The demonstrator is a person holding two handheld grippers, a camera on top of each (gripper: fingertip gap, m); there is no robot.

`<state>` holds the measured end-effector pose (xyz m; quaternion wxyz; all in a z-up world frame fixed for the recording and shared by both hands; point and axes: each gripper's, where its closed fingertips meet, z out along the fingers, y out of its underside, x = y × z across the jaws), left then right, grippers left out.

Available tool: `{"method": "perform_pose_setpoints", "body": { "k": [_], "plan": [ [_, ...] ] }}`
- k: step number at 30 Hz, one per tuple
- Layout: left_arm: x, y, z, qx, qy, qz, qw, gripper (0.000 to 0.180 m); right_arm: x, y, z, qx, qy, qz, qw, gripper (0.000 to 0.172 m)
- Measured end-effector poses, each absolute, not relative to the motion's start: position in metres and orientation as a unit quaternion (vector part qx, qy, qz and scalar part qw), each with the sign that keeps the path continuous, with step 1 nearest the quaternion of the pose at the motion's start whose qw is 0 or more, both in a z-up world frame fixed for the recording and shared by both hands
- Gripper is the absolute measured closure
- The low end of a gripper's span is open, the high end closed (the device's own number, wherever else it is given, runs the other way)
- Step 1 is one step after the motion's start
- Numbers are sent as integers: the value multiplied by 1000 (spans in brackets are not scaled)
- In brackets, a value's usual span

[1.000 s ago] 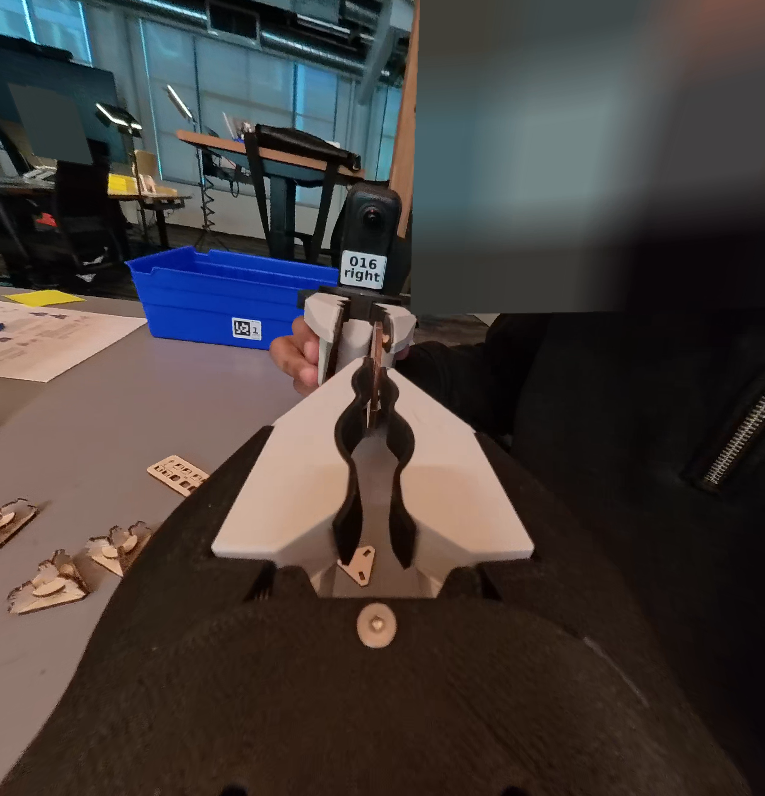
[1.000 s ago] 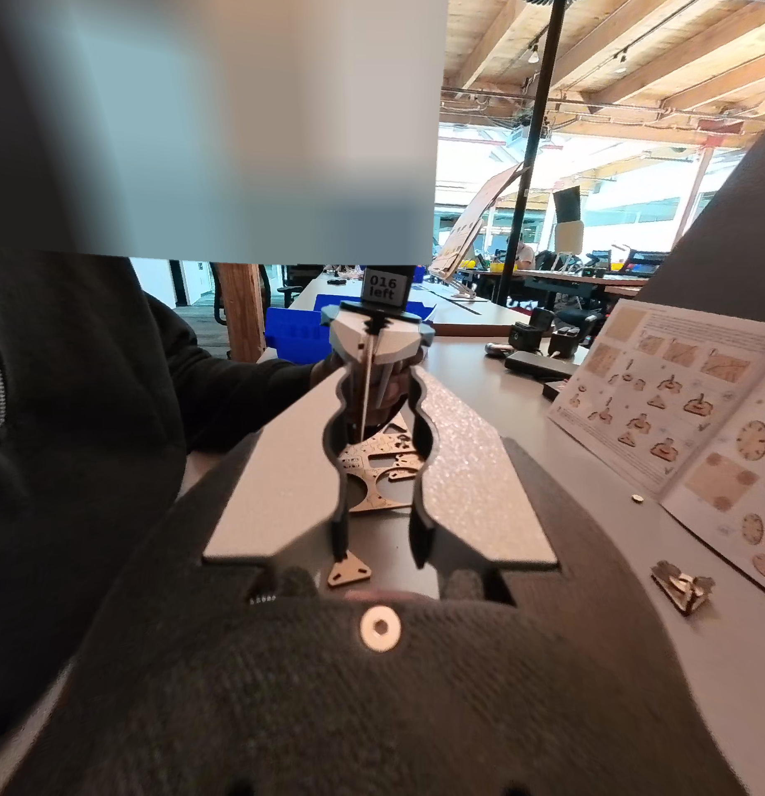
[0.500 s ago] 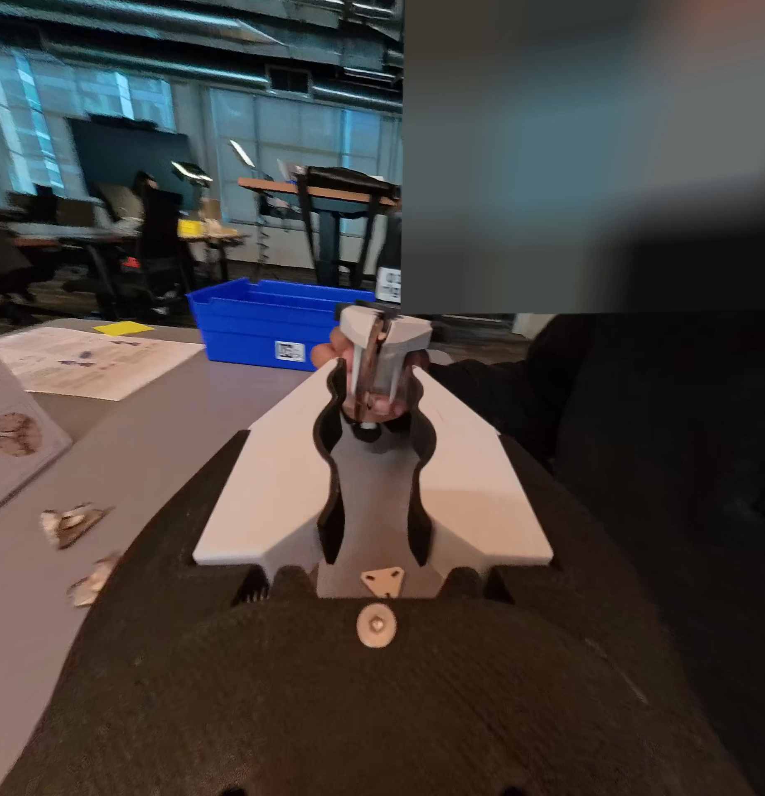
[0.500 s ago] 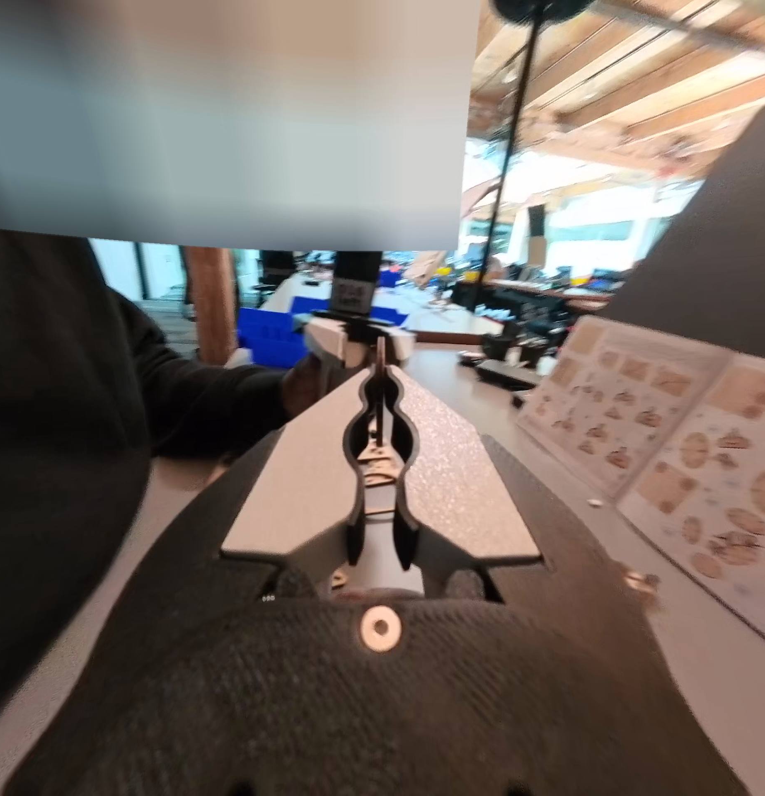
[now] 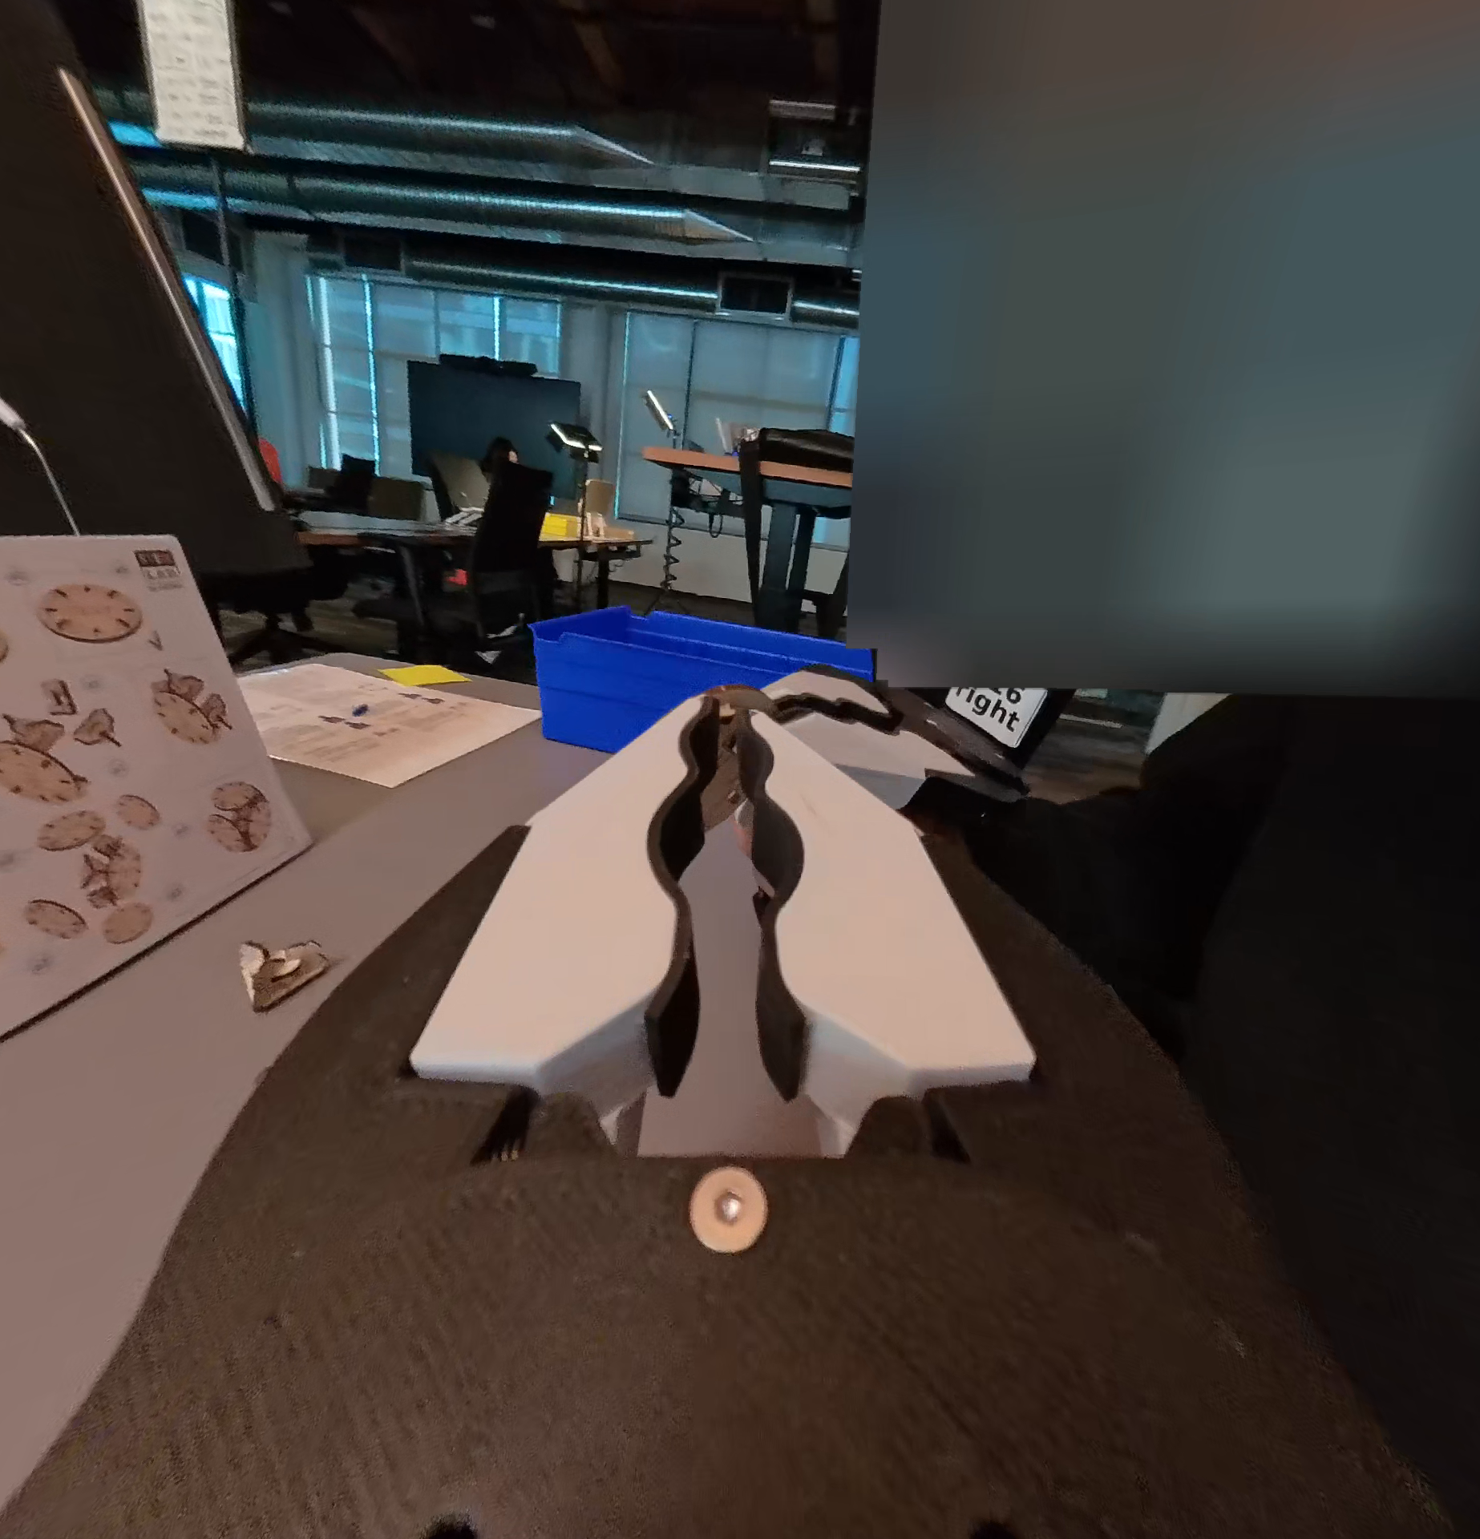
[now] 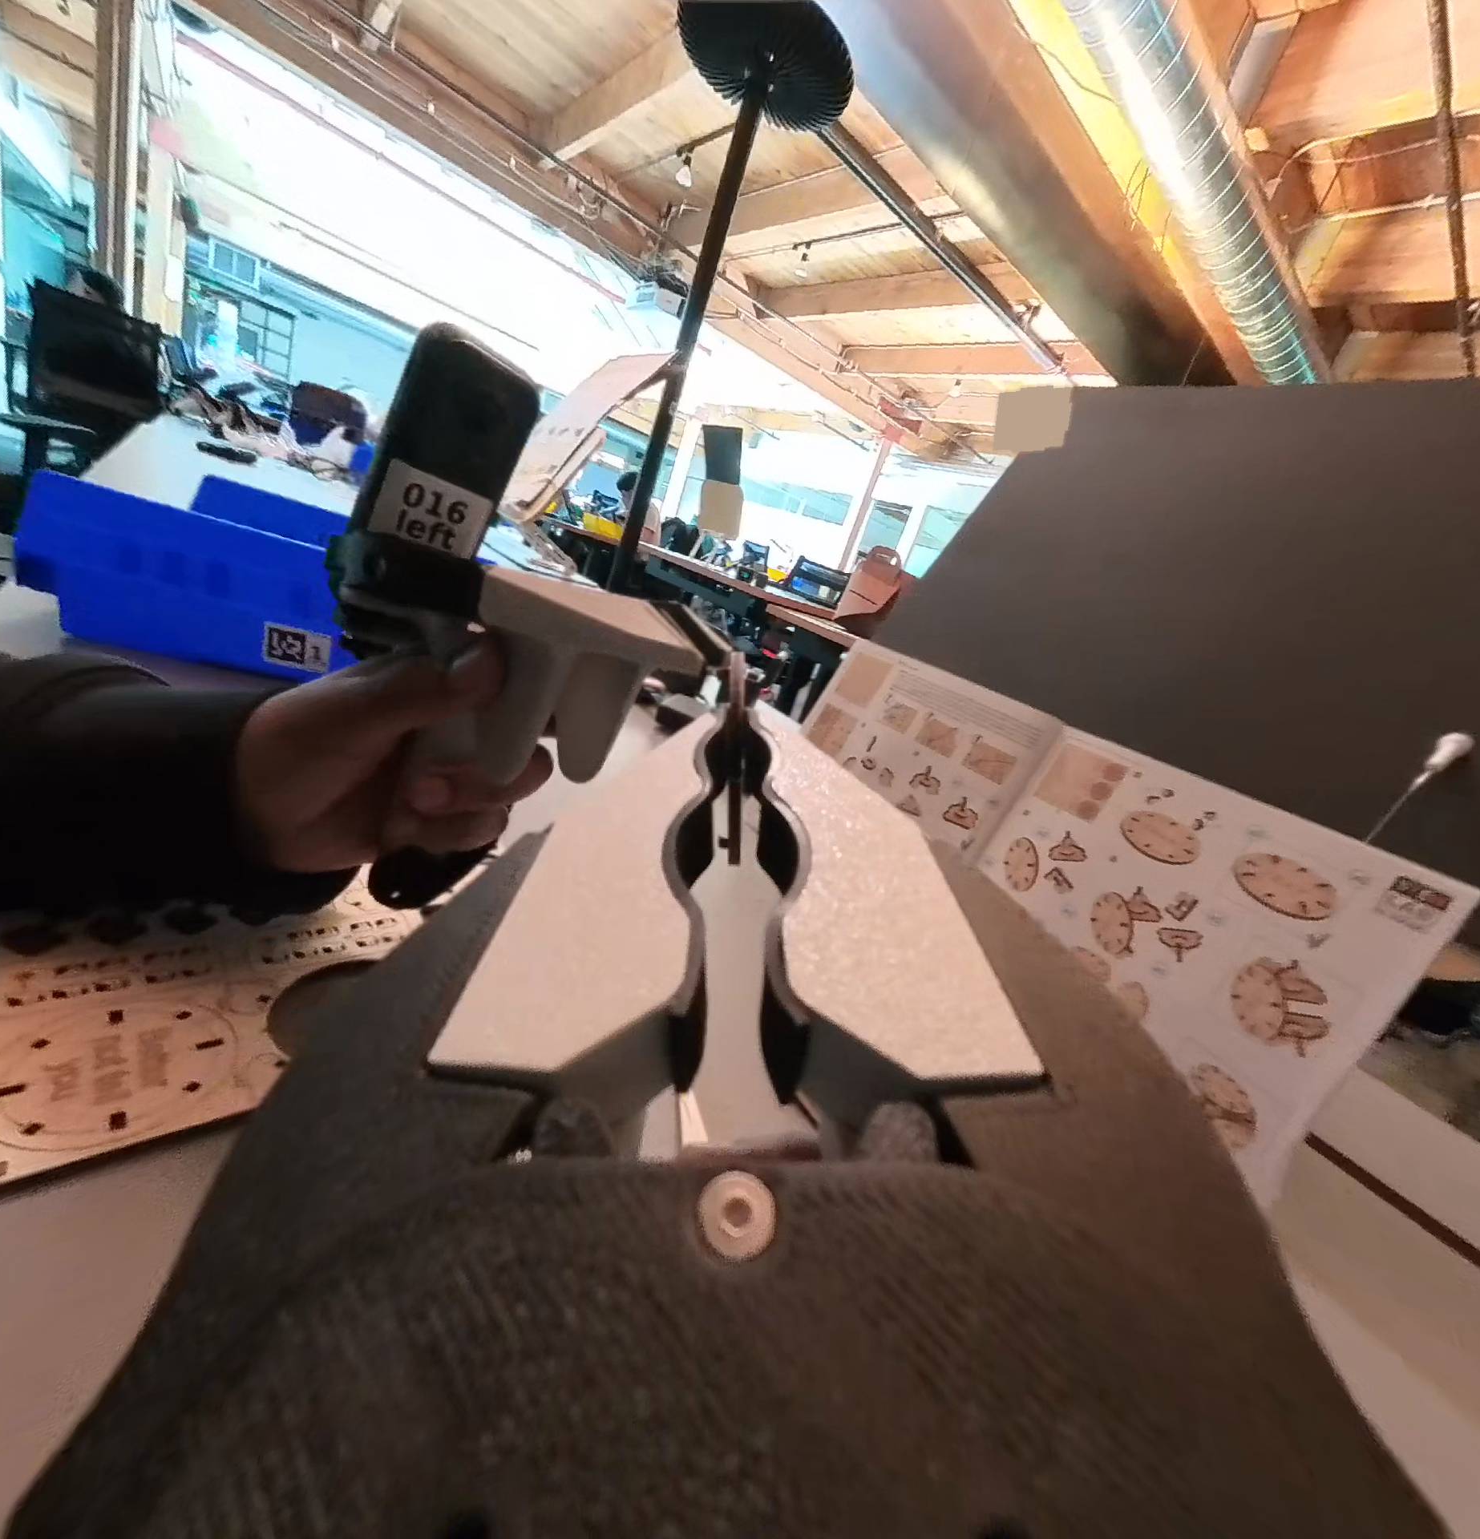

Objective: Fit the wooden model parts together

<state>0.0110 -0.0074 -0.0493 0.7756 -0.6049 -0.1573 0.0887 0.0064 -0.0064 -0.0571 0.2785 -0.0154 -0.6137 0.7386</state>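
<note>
My right gripper (image 6: 732, 733) is shut on a thin flat wooden part (image 6: 731, 799), which I see edge-on and upright between its pads. My left gripper (image 6: 712, 654) reaches in from the left, held by a hand (image 6: 362, 774), and its tips meet the part's top edge. In the left wrist view my left gripper (image 5: 720, 708) is shut at the tips, with the brown wooden part (image 5: 720, 779) showing through the gap behind them. The right gripper (image 5: 837, 720) comes in from the right and meets it tip to tip. Both are held above the grey table (image 5: 178, 1124).
A blue bin (image 5: 687, 674) stands at the back of the table. A propped instruction sheet (image 6: 1178, 874) with clock pictures stands to the right. A wooden cutout sheet (image 6: 95, 1049) lies at the left. A small assembled wooden piece (image 5: 283, 970) lies on the table.
A second ago my left gripper held the part between my open right fingers. The right shut on it, the left opened, then shut again on its top edge. Both grippers have swung round.
</note>
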Motion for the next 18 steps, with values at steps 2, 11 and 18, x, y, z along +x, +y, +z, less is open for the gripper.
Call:
{"method": "perform_pose_setpoints", "body": {
  "k": [2,11,18],
  "plan": [
    [11,-7,-50,-604,-160,74,777,180,7,-6,-56,-10,-610,733,300,172],
    [12,-2,-54,-596,-165,11,785,172,7,-4,-55,107,-583,587,551,171],
    [9,-5,-54,-533,-201,-142,810,161,5,-6,-63,214,-550,410,695,171]
  ]
}}
